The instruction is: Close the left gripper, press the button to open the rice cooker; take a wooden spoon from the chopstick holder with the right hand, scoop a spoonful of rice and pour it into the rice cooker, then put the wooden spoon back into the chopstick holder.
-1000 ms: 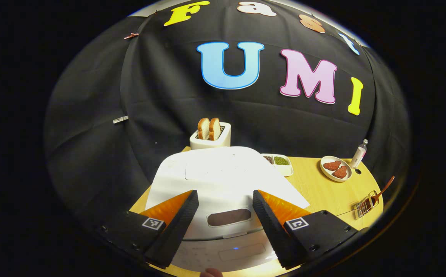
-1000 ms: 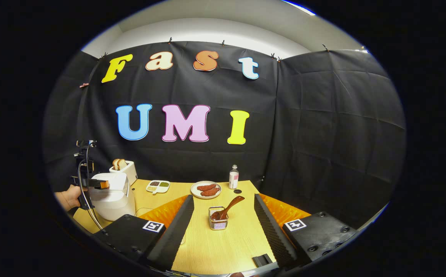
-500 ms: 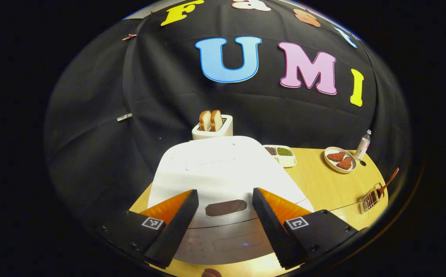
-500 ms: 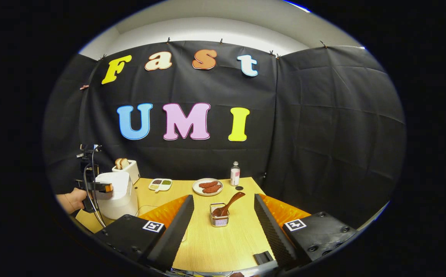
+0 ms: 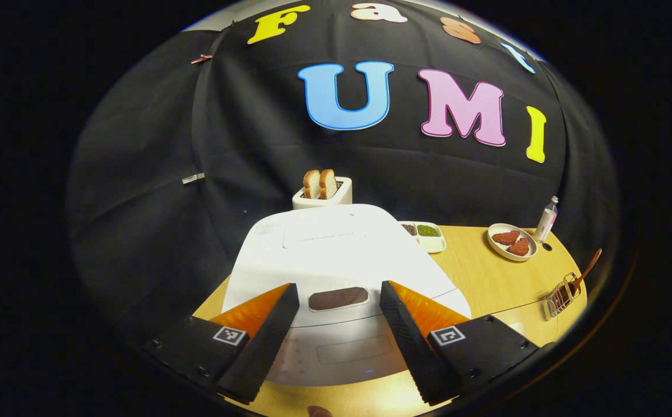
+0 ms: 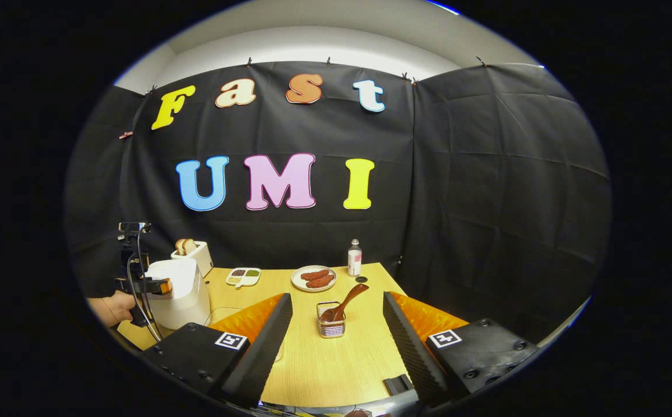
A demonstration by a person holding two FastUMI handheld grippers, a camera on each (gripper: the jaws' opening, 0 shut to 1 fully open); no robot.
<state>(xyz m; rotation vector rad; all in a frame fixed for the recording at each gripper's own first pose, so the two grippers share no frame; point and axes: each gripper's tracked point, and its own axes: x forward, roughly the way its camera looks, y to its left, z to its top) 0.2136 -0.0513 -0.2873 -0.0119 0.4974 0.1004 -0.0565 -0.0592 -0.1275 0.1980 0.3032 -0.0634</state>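
Behind rice cooker (image 5: 336, 255): toaster (image 5: 323, 194); both grippers' jaws released; chopstick holder (image 6: 331, 319) ahead, unobstructed.

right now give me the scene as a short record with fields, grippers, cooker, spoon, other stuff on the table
left gripper: open, fingers either side of the cooker's front
right gripper: open, above the table, facing the holder
cooker: white, lid shut
button: between the left fingers, not pressed
spoon: leaning in the holder
toaster: behind the cooker, two slices in it
also on the table: divided dish, plate, bottle
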